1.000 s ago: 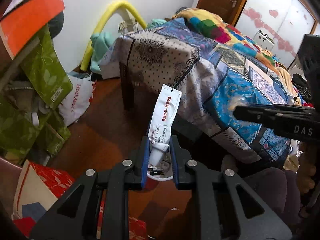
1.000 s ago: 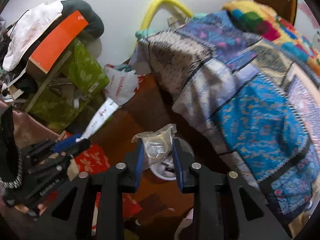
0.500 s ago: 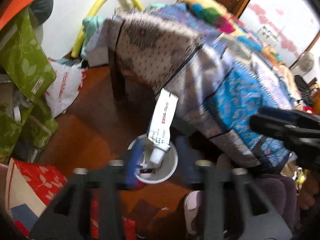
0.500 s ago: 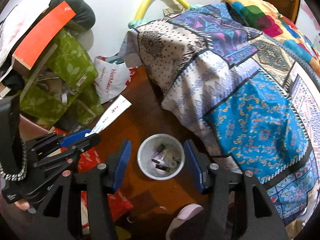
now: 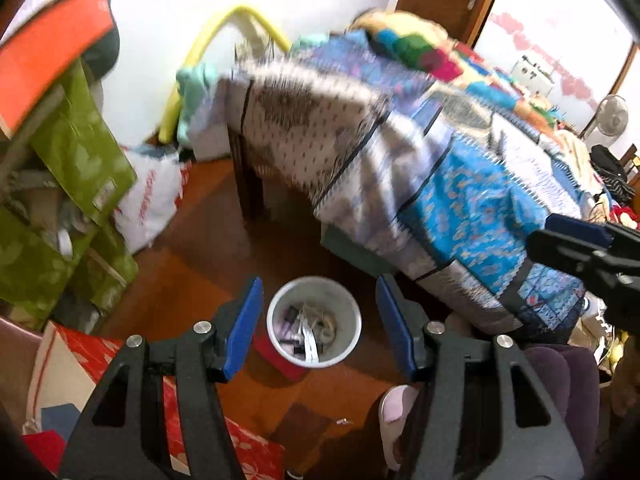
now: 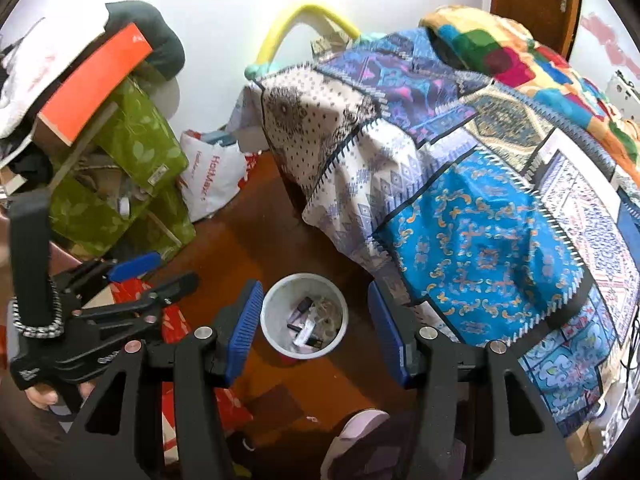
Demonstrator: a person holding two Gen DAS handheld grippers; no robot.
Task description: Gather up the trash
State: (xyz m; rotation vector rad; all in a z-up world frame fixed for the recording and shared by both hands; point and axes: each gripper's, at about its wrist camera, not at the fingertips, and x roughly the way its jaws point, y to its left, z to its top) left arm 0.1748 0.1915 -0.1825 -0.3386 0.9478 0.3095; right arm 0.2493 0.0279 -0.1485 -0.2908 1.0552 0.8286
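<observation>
A small white trash bin (image 5: 314, 322) stands on the wooden floor and holds a white tube, a crumpled clear wrapper and other bits. It also shows in the right wrist view (image 6: 304, 322). My left gripper (image 5: 320, 324) is open and empty, held above the bin, which sits between its blue pads. My right gripper (image 6: 314, 324) is open and empty too, above the same bin. The left gripper also shows at the left of the right wrist view (image 6: 156, 272), and the right gripper at the right edge of the left wrist view (image 5: 576, 240).
A bed with a patchwork quilt (image 6: 480, 200) overhangs right of the bin. Green bags and boxes (image 6: 120, 184) pile up at the left, with a white plastic bag (image 6: 212, 184) and a red patterned bag (image 5: 100, 360). The person's slippered foot (image 6: 352, 432) is near the bin.
My left gripper opened and the white tube fell into the bin. My right gripper opened and dropped the clear wrapper into the bin. Both now hang open above it.
</observation>
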